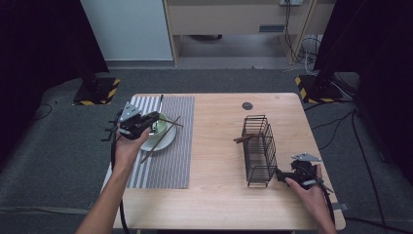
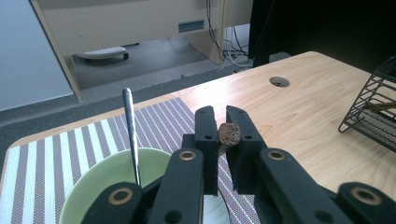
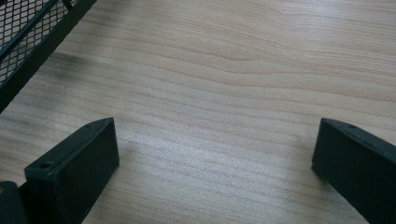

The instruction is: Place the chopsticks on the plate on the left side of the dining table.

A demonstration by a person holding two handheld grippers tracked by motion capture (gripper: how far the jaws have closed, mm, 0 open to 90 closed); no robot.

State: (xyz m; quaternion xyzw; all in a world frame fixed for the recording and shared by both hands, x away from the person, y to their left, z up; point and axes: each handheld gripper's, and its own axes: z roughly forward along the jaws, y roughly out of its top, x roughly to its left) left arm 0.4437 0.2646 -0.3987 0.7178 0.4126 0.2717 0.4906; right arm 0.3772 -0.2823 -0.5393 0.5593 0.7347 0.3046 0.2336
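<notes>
High view: wooden table (image 1: 219,146) with a striped placemat (image 1: 168,146) at its left. On the mat sits a white plate (image 1: 163,139) carrying a green bowl (image 1: 159,124). The left gripper (image 1: 151,119) hangs over the bowl's near-left rim, held in the person's left hand (image 1: 127,146). A brown chopstick (image 1: 171,123) lies across the bowl at the gripper's tip; a second chopstick (image 1: 158,144) slants over the plate's rim down onto the mat. A thin metal utensil (image 1: 160,105) leans out of the bowl toward the far edge. A black wire basket (image 1: 258,146) lies on the right half of the table with a brown stick (image 1: 242,139) poking out of its left side. The right gripper (image 1: 282,175) rests low at the basket's near right corner.

Left gripper view: jaws drawn together, clamped on the blunt end of the chopstick (image 2: 229,133). Bowl (image 2: 93,186) below left, utensil handle (image 2: 130,130) rising from it. Basket corner (image 2: 373,112) at right edge.

Right gripper view: jaws spread wide, bare tabletop (image 3: 224,84) between them, nothing held. Basket mesh (image 3: 28,42) in the upper left corner.
</notes>
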